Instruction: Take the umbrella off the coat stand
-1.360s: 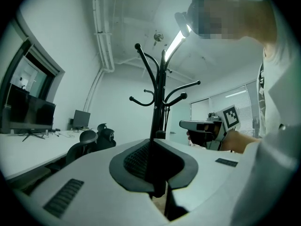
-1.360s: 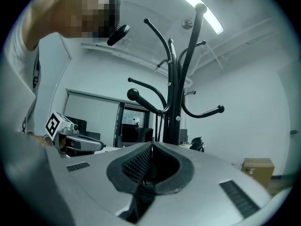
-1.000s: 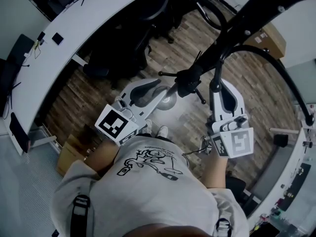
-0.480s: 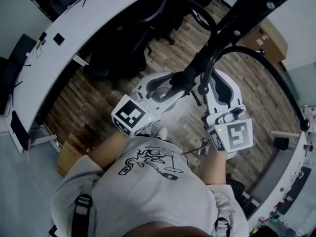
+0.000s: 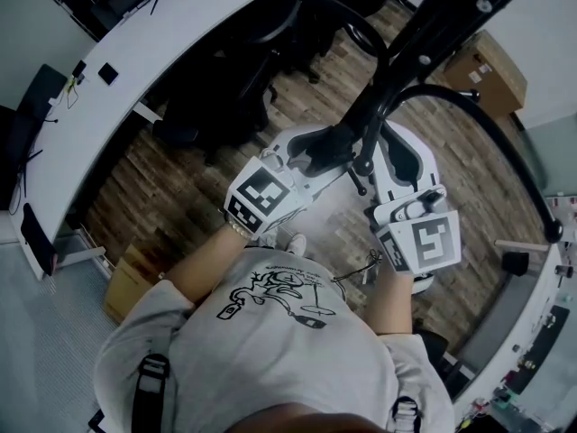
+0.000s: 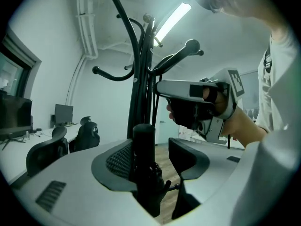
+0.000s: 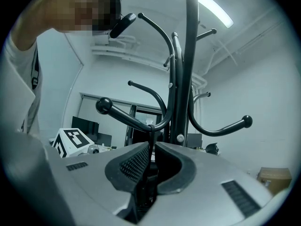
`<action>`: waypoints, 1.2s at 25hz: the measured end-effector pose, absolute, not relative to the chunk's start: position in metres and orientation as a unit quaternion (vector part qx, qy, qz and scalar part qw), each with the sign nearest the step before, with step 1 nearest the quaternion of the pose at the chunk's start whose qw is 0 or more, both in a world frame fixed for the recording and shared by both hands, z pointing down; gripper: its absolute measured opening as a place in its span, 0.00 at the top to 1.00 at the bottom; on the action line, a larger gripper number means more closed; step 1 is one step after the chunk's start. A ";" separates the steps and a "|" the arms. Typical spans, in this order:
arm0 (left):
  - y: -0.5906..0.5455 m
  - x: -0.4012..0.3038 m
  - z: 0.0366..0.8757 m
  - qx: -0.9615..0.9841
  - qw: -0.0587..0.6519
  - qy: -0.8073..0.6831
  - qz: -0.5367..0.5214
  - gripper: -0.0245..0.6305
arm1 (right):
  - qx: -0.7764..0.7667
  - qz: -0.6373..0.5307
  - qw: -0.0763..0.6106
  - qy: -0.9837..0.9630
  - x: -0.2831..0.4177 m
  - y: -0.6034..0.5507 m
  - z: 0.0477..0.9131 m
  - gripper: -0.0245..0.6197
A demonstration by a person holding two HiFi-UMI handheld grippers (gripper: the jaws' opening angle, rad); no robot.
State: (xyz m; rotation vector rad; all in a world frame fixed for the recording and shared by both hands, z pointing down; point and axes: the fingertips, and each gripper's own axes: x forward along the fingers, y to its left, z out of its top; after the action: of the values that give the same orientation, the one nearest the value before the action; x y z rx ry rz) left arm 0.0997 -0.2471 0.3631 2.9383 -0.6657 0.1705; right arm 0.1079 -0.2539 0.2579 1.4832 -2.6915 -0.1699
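A black coat stand [image 5: 406, 52] rises right in front of me, its pole [image 7: 188, 79] and curved hooks filling both gripper views. The folded black umbrella [image 5: 335, 147] hangs beside the pole by a thin strap [image 7: 150, 135] looped over a hook. My left gripper [image 5: 326, 150] has its jaws wide and still opening. The umbrella's round shaft [image 6: 143, 140] stands between them, close against the left pad. My right gripper [image 5: 383, 142] sits just right of it. Its jaws are narrowing around the strap and a small gap still shows.
A long white desk [image 5: 135, 70] curves along the left with black office chairs [image 5: 234, 70] behind it. A cardboard box [image 5: 491, 70] stands at the far right and another [image 5: 126, 282] by my left side. Curved hook arms [image 6: 113, 74] stick out around the pole.
My left gripper has moved right, up to the stand, and its jaws have spread around the umbrella. The right gripper has stayed at the strap.
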 end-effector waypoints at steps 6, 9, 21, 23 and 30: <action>-0.252 0.095 0.364 0.968 0.062 -0.237 0.060 0.72 | 0.481 -0.052 0.028 -0.875 0.108 -0.251 0.257 0.94; -0.250 0.095 0.362 0.968 0.054 -0.237 0.064 0.72 | 0.481 -0.053 0.028 -0.875 0.107 -0.249 0.255 0.95; -0.254 0.084 0.355 0.968 0.042 -0.242 0.058 0.72 | 0.487 -0.058 0.010 -0.871 0.105 -0.253 0.247 0.95; -0.253 0.083 0.352 0.968 0.042 -0.240 0.057 0.72 | 0.487 -0.061 0.007 -0.871 0.105 -0.252 0.244 0.95; -0.247 0.078 0.348 0.967 0.042 -0.243 0.057 0.72 | 0.490 -0.065 0.007 -0.869 0.103 -0.246 0.242 0.95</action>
State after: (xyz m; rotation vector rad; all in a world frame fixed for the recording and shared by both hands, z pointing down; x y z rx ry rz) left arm 0.0778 -0.2475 0.3480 2.9599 -0.7429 0.1756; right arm 0.1028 -0.2462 0.2417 1.5342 -2.7189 -0.2033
